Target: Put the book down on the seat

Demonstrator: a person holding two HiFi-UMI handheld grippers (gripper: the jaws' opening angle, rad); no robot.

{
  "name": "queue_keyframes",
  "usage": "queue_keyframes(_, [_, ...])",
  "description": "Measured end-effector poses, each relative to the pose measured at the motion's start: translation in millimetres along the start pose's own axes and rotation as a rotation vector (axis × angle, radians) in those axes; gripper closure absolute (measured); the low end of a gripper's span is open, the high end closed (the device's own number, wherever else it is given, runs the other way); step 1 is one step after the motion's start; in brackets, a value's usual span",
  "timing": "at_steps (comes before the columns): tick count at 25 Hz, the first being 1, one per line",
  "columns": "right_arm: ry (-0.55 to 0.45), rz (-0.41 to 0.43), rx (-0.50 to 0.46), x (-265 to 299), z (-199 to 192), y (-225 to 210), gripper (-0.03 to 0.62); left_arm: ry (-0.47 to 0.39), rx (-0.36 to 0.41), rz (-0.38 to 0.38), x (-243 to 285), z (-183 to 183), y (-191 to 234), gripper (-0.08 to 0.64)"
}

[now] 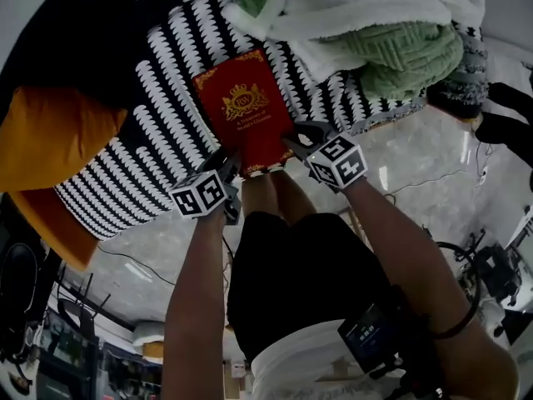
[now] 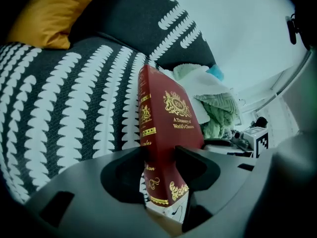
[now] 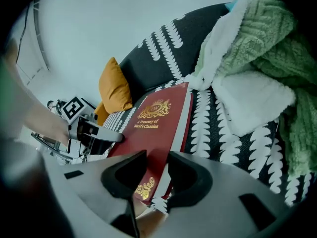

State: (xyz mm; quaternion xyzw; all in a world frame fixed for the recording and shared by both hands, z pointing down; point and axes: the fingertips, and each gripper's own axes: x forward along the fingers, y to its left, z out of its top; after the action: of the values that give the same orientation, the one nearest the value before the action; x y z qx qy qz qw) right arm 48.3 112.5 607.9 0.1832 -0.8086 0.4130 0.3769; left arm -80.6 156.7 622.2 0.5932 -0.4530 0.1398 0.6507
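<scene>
The patterned seat [image 1: 141,132] fills most of the view, with blankets [image 1: 391,40] heaped at its right. The red book [image 1: 246,119] hangs low over its front. The left tool [image 1: 226,167] is clamped on the near spine corner and the right tool [image 1: 293,142] on the near page corner. Released here, the near end could overhang the front edge and tip it to the floor. It lies cover up, long axis running away towards the backrest.
</scene>
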Motion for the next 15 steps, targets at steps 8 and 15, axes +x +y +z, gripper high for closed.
queue_keyframes(8, [0.037, -0.011, -0.029, 11.5, -5.6, -10.7, 0.445, 0.003, 0.021, 0.033, 9.4, -2.9, 7.0, 0.359])
queue_keyframes(15, [0.090, -0.021, -0.035, 18.5, -8.9, -25.4, 0.443, 0.046, 0.046, 0.088, 25.2, 4.1, 6.8, 0.357])
